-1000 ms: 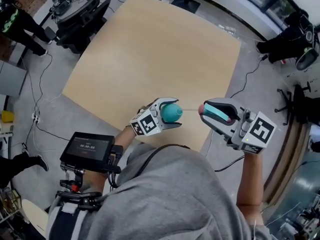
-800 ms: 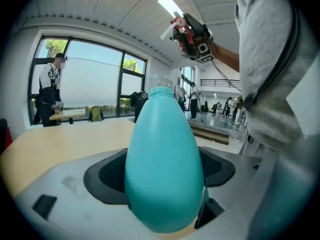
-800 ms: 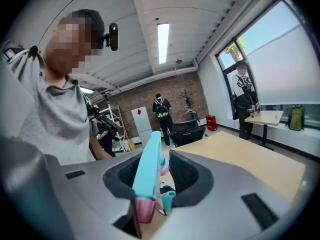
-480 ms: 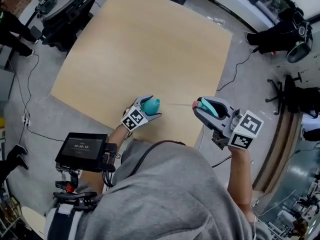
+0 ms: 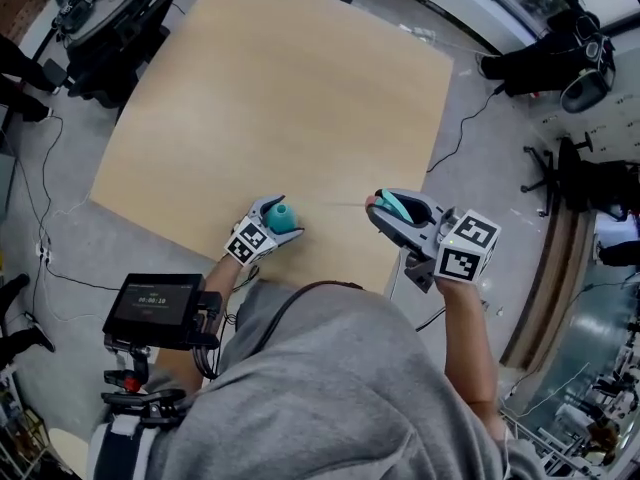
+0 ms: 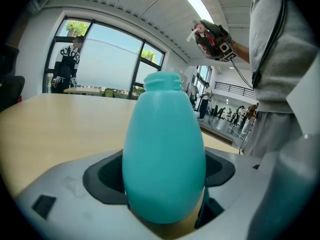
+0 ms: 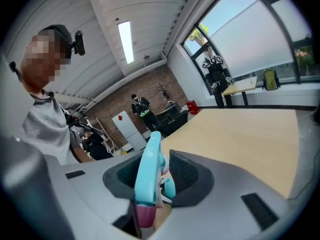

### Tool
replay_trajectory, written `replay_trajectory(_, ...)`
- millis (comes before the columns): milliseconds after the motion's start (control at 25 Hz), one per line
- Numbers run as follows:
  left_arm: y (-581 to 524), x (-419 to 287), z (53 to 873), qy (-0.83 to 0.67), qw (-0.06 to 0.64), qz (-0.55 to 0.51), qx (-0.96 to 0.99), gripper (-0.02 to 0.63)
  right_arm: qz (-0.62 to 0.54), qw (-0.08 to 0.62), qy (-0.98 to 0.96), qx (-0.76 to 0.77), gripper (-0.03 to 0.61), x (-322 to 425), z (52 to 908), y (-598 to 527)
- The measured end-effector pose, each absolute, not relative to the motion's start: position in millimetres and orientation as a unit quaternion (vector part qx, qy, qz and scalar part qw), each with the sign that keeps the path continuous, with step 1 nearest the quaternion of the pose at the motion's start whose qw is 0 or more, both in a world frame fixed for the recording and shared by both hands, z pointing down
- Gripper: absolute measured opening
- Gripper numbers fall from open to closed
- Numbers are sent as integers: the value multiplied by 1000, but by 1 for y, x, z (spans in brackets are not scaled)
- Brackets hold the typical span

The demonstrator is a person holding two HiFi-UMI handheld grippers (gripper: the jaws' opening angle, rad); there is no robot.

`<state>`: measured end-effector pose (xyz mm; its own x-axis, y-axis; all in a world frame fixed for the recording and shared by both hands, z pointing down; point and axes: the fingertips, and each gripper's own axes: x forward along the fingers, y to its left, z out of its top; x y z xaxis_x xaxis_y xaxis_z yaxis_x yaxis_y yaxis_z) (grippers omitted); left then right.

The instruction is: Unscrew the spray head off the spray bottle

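Since the neck of the teal egg-shaped plastic spray bottle point(image 6: 164, 149) stands bare, with no cap on its threaded mouth, the unscrewing step looks done; the parts are already apart.

- Left gripper point(image 5: 278, 220): jaws wide, clamped on the fat belly of the bottle. Held at the near edge of the pale wooden worktop point(image 5: 280, 88), left of centre. Cannot tell whether the base touches the surface.
- Right gripper point(image 5: 383, 206): jaws narrow, pinching the teal spray head with its pink tip point(image 7: 148, 174). Held to the right of the bottle, well apart from it, about the right near corner of the worktop.
- A thin pale dip tube point(image 5: 345, 204) runs from the head leftward toward the bottle and seems fully out of the neck.

Judgement: only the set-down remains. Next move likely calls for lowering the bottle upright onto the worktop before letting go, since its rounded body could roll, and laying the head down with the tube clear of the edge.
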<state>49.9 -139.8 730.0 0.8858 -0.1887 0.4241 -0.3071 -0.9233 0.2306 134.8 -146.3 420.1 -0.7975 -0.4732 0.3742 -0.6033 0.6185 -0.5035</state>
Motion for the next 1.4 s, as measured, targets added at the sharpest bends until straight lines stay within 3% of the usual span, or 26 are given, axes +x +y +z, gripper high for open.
replay_trajectory(440, -164, 13, 760, -91, 155, 193, 965, 405, 503, 100, -774, 370, 132, 94, 601, -192)
replay_trajectory(840, -153, 26, 759, -82, 148, 196, 966, 407, 632, -65, -624, 454, 132, 135, 725, -195)
replay_trajectory(1240, -157, 32, 763, -79, 165, 197, 963, 408, 640, -33, -644, 417, 137, 109, 746, -188)
replay_trajectory(1400, -160, 31, 762, -76, 168, 194, 963, 408, 636, -14, -647, 419, 178, 107, 749, -186)
